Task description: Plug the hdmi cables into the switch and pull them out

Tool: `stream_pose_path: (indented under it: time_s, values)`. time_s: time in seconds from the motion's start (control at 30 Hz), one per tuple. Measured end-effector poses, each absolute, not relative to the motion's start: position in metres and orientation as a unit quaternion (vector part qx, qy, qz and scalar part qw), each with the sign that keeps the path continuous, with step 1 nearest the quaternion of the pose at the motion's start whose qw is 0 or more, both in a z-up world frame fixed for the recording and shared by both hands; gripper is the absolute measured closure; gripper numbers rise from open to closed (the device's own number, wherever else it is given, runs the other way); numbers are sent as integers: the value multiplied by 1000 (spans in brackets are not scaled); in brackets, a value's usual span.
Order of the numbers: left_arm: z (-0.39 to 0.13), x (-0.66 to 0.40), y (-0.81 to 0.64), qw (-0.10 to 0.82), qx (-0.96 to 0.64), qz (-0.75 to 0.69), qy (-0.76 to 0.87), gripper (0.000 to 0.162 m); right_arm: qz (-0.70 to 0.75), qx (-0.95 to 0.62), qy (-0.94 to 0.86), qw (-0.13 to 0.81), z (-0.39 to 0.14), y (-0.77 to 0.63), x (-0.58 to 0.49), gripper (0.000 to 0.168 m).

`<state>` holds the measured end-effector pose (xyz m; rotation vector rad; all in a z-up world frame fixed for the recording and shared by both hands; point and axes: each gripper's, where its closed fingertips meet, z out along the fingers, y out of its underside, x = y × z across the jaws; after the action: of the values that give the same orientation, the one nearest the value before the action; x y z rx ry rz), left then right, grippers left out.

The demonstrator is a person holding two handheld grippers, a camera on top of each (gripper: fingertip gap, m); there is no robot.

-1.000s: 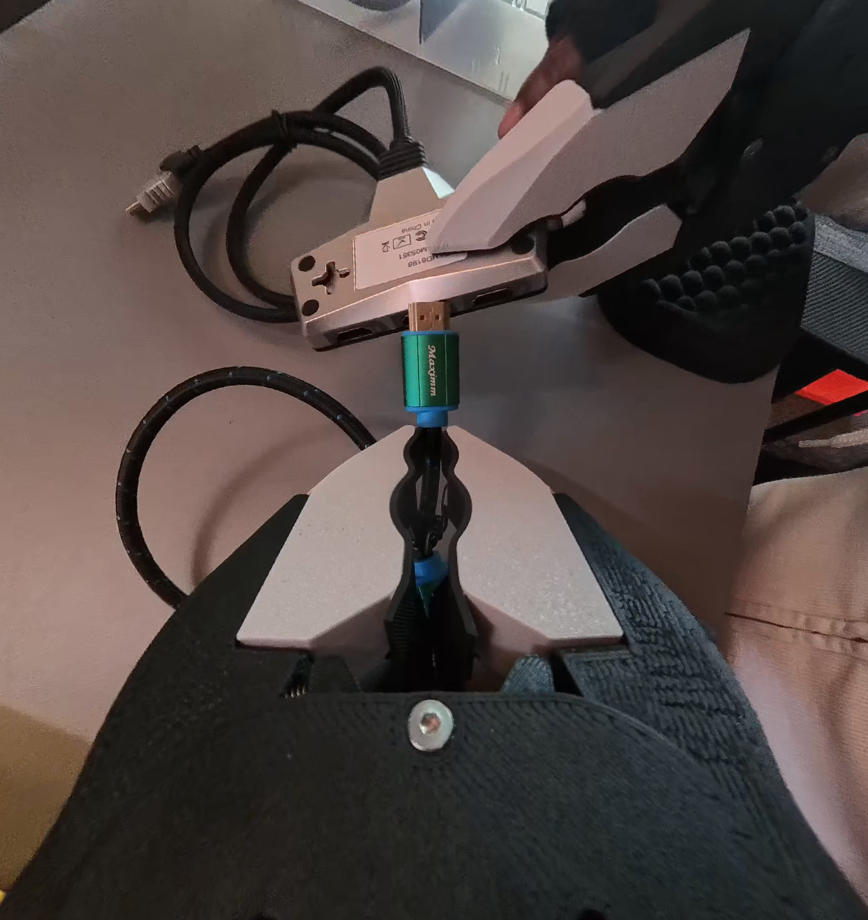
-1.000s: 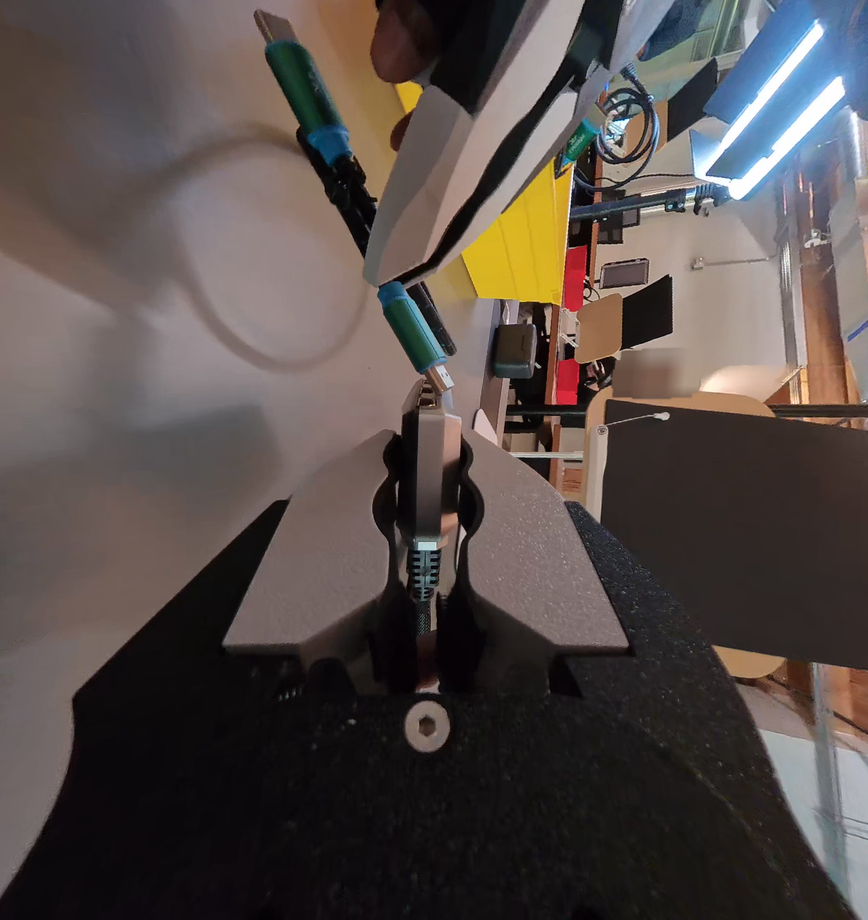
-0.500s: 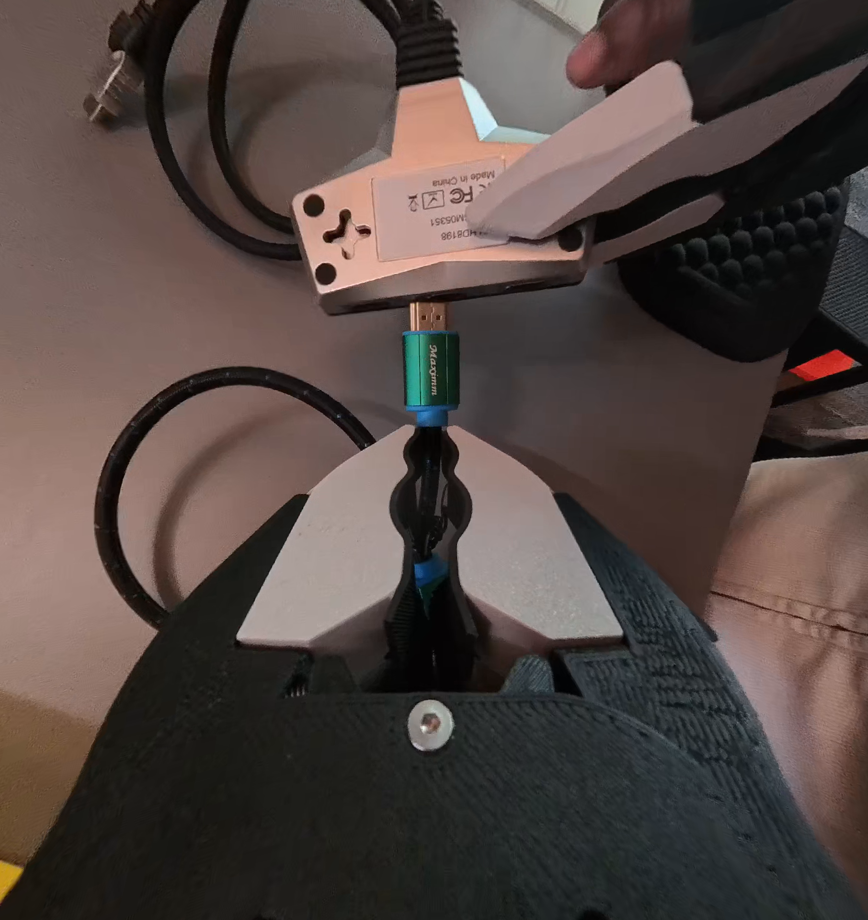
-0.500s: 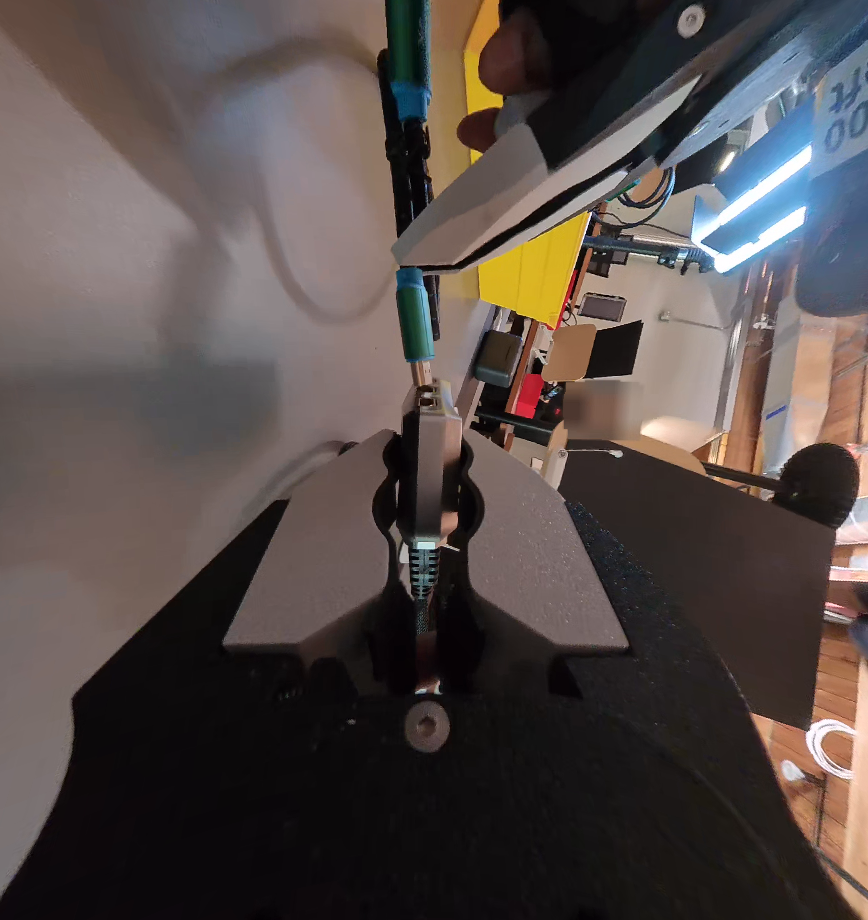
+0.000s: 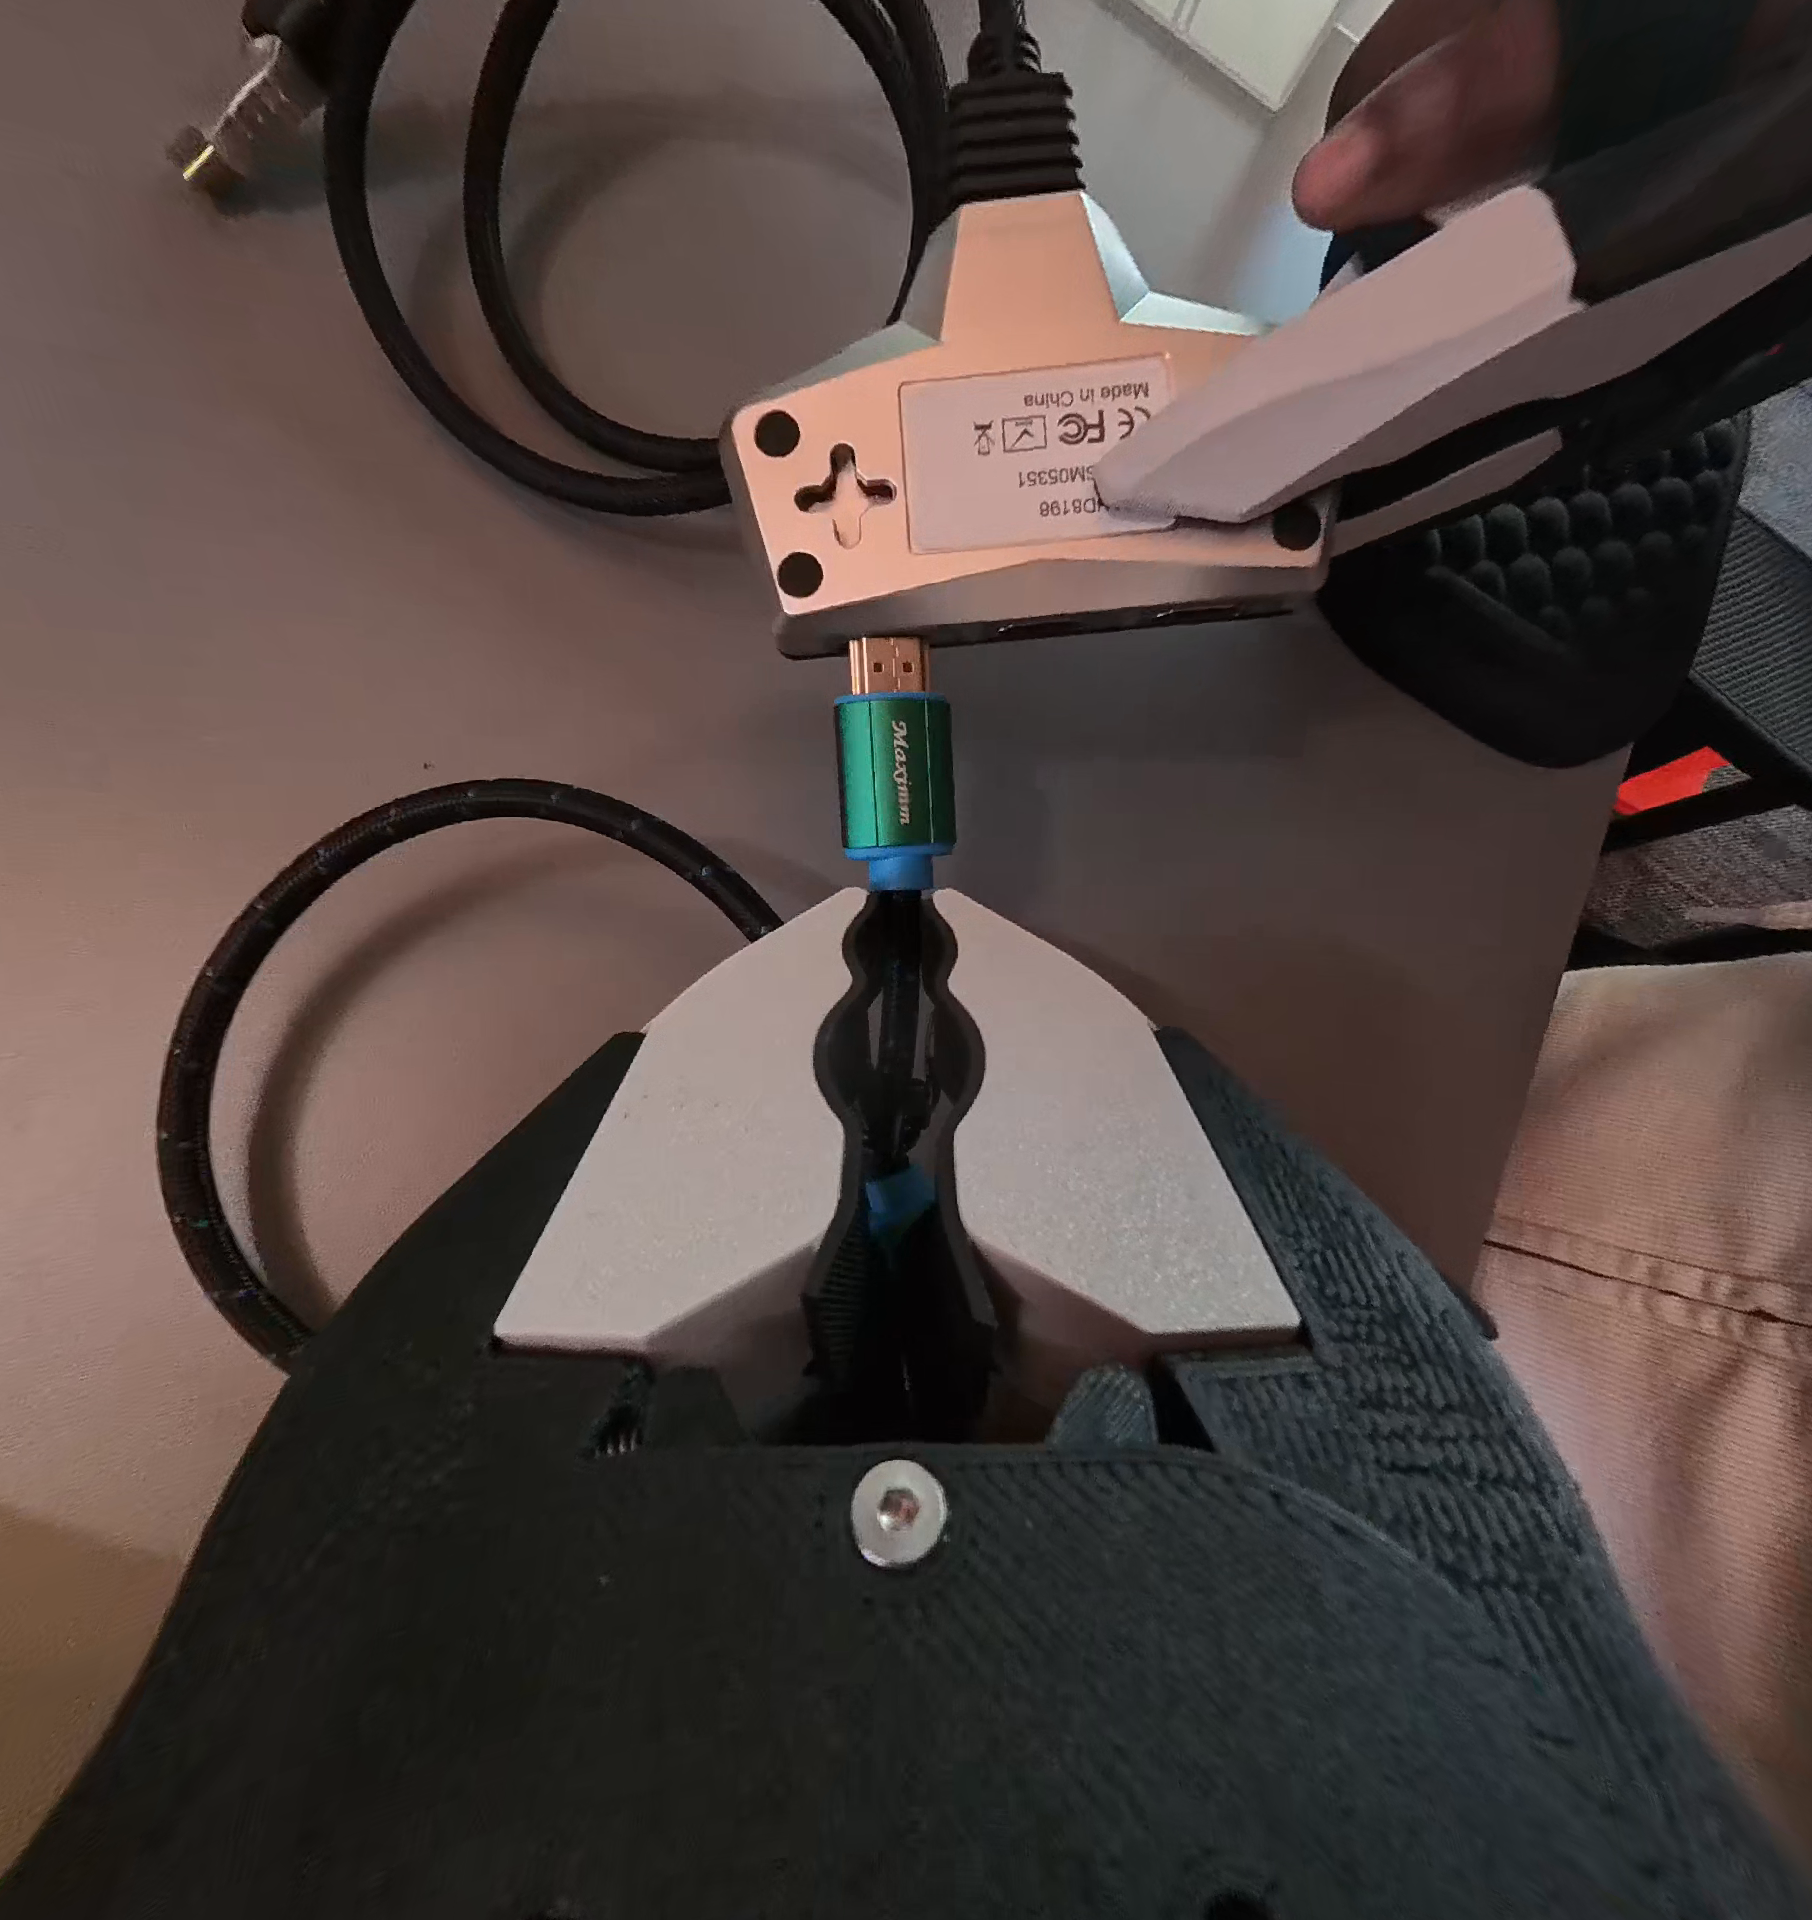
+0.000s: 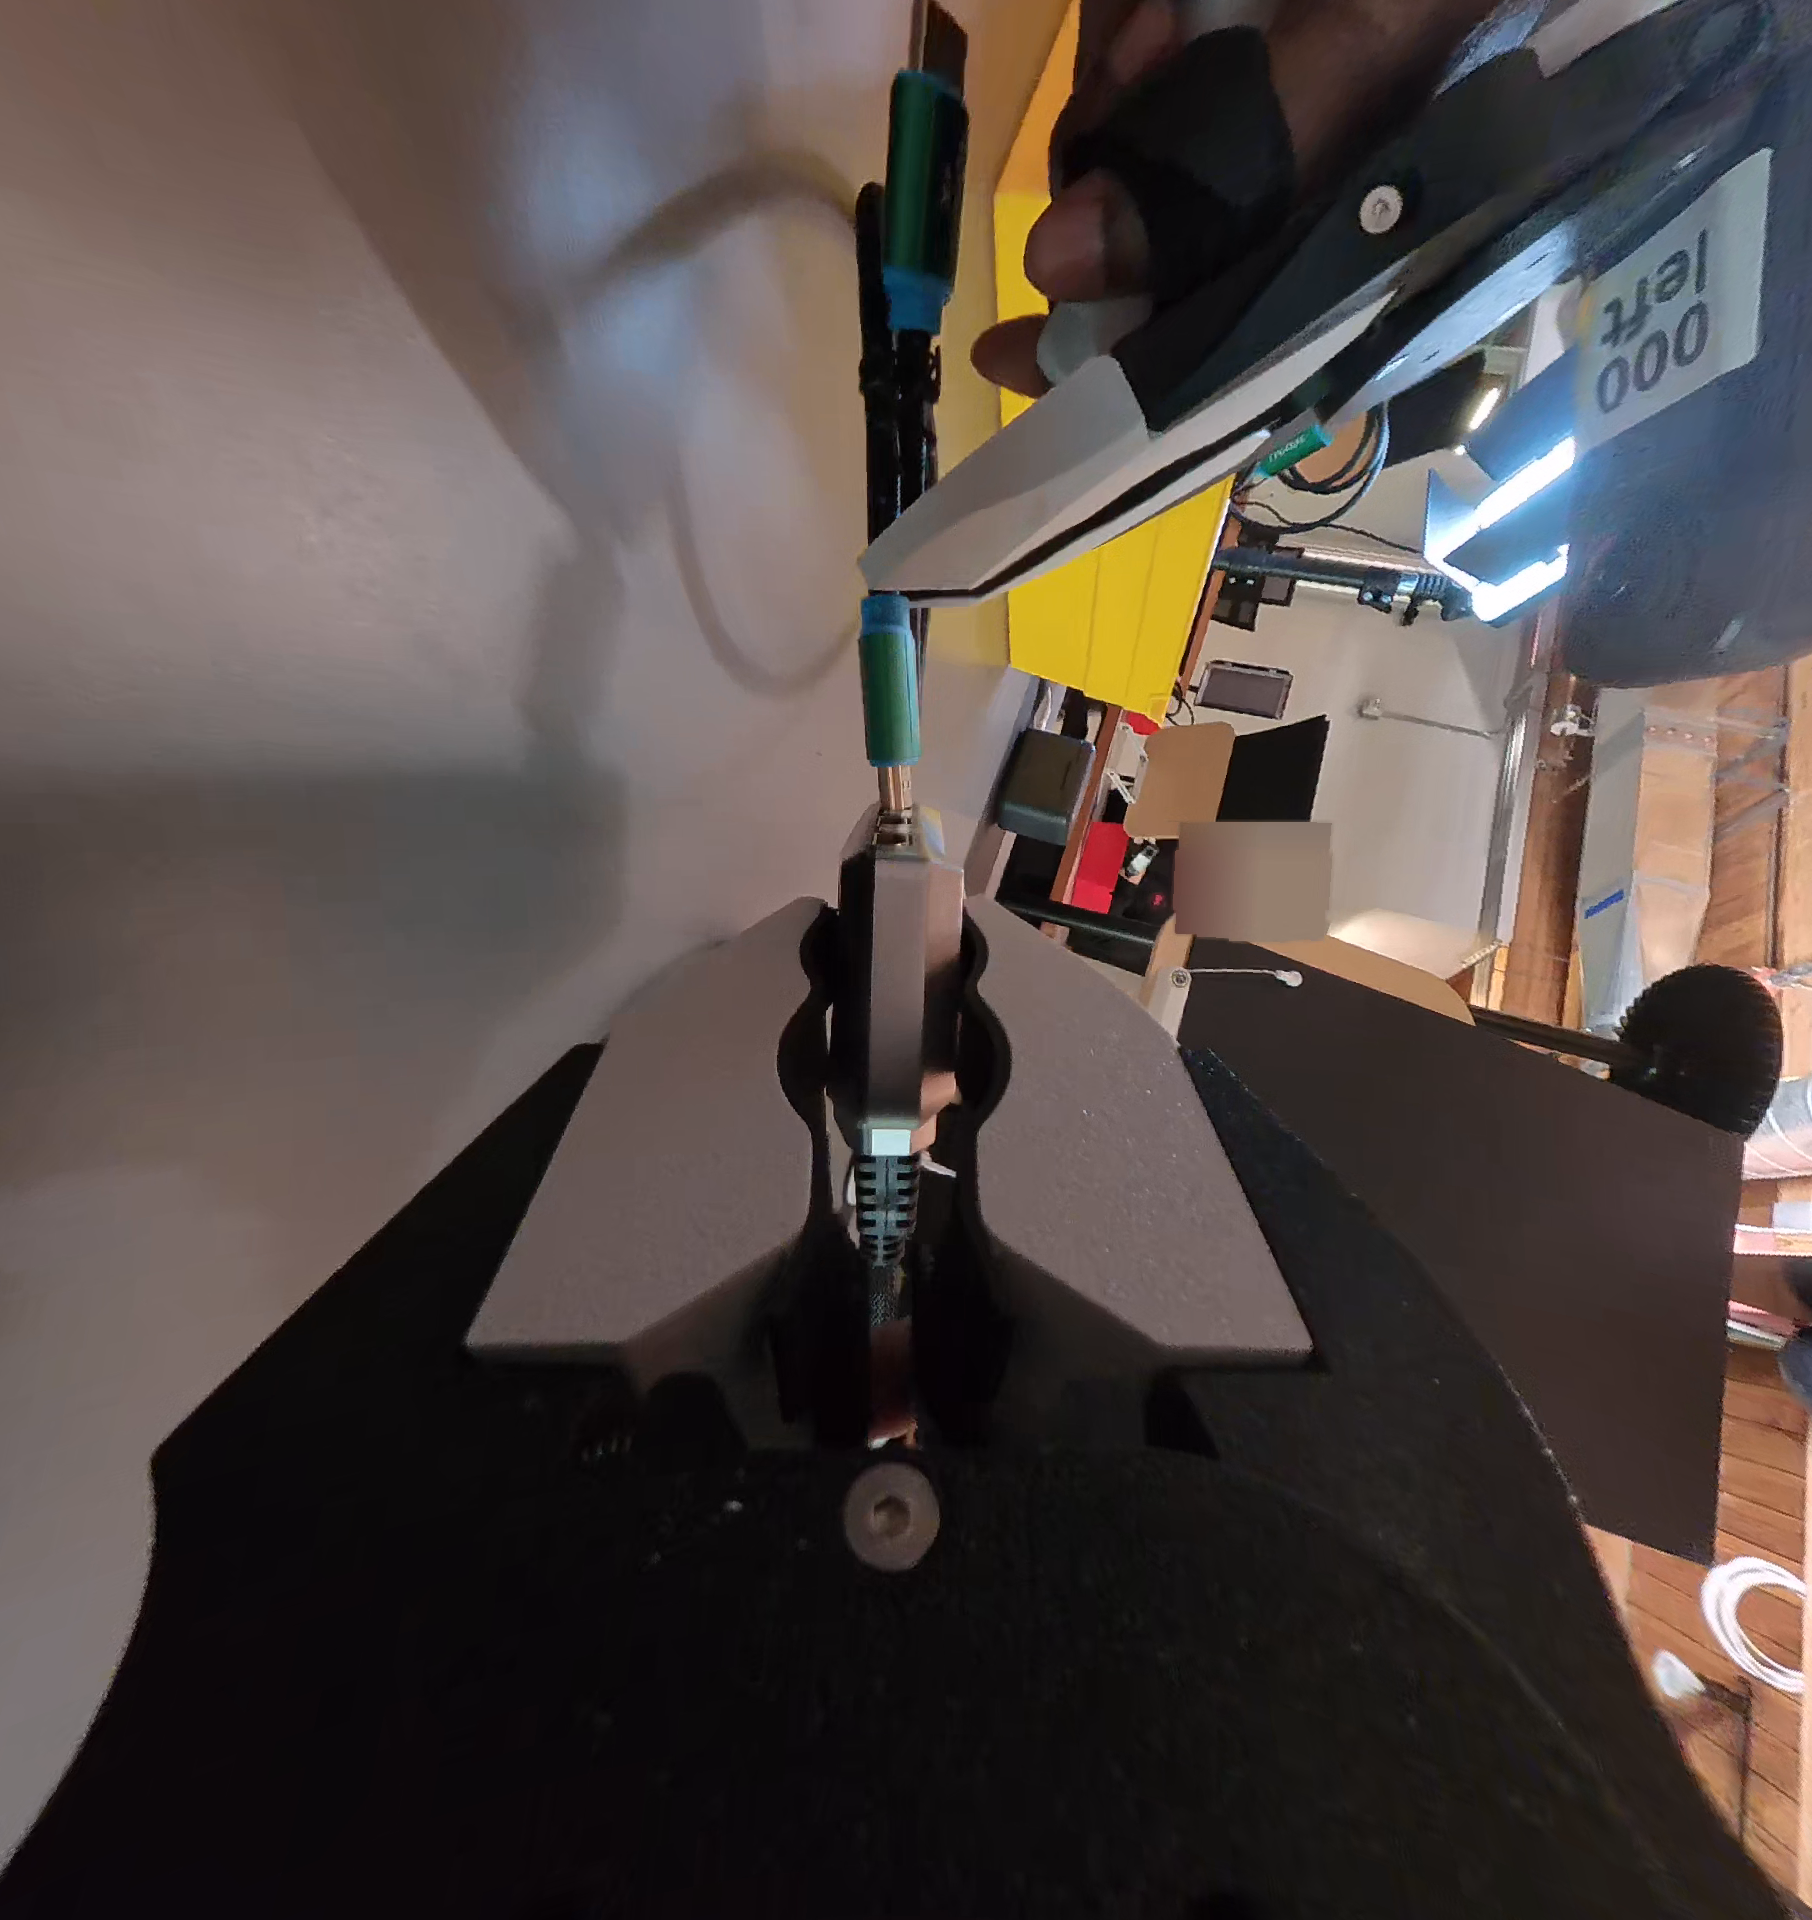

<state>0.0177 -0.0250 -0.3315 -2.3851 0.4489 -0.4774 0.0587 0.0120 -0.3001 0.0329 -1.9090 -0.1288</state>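
Observation:
In the left wrist view my left gripper (image 5: 897, 904) is shut on a black braided HDMI cable just behind its green plug (image 5: 889, 779). The plug's gold tip (image 5: 889, 665) meets the left port on the front edge of the silver switch (image 5: 840, 499); how deep it sits I cannot tell. My right gripper (image 5: 1193, 520) clamps the switch from the right, held above the table. In the right wrist view my right gripper (image 6: 897, 914) is shut on the switch (image 6: 902, 997) edge-on, with the green plug (image 6: 888, 696) and left gripper (image 6: 876, 566) above it.
The switch's own black cable (image 5: 445, 312) coils on the grey table (image 5: 258, 675) at the back left, ending in a connector (image 5: 227, 135). A second green plug (image 6: 923, 177) shows beyond. The table edge and a person's beige trouser leg (image 5: 1660, 1299) are at the right.
The switch has come closer and shifted right relative to the plug. The plug's tip now lines up with the switch's left port instead of the middle of its front edge.

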Motion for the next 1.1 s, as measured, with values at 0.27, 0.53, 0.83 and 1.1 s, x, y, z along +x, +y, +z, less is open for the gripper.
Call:
stream_pose_path:
  time_s: [0.27,0.53,0.83,1.1]
  values:
    - [-340,23,-28,299,-909,-236,168,155,-76,61,-809,579,-309,7,64,148]
    - [-333,23,-21,310,-882,-324,146,156,-83,80,-789,603,-308,11,67,148]
    - [-325,24,-14,368,-867,-305,142,156,-34,43,-783,620,-300,10,67,148]
    - [-327,24,-14,379,-861,-267,211,155,2,62,-789,611,-303,1,69,147]
